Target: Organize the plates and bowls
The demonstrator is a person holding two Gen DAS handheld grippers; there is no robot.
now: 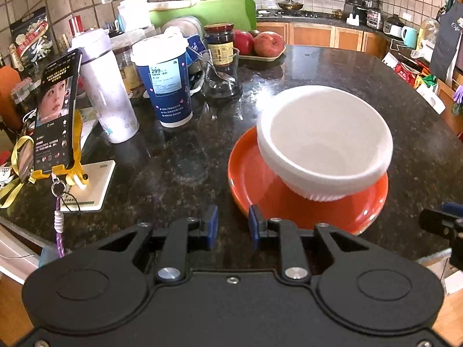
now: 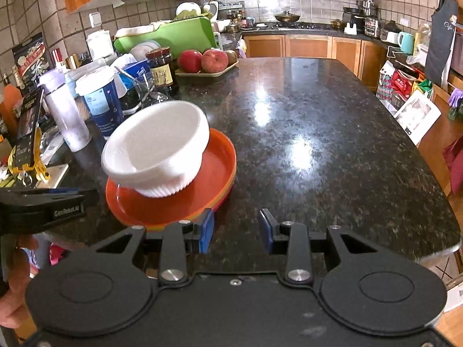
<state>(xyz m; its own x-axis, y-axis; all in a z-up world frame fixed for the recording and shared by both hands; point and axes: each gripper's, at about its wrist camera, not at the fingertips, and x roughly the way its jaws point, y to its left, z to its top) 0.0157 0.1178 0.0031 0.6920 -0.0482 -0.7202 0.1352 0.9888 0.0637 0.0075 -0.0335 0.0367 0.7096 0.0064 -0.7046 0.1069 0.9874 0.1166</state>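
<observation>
Two stacked white ribbed bowls point(image 1: 324, 144) sit on a stack of orange plates point(image 1: 251, 173) on the dark granite counter point(image 1: 390, 66). In the right wrist view the bowls point(image 2: 156, 150) sit on the plates point(image 2: 220, 156) at the left. My left gripper point(image 1: 233, 225) is open and empty, just short of the plates' near rim. My right gripper point(image 2: 236, 225) is open and empty, its left finger beside the plates' near right edge. The left gripper's body also shows in the right wrist view point(image 2: 46, 205).
At the back left stand a blue paper cup point(image 1: 167, 81), a white bottle point(image 1: 107, 86), a glass with a spoon point(image 1: 221, 72), a dark jar point(image 1: 219, 42), a phone on a stand point(image 1: 56, 112) and a fruit tray point(image 1: 260, 46). The counter edge runs along the right point(image 2: 434, 179).
</observation>
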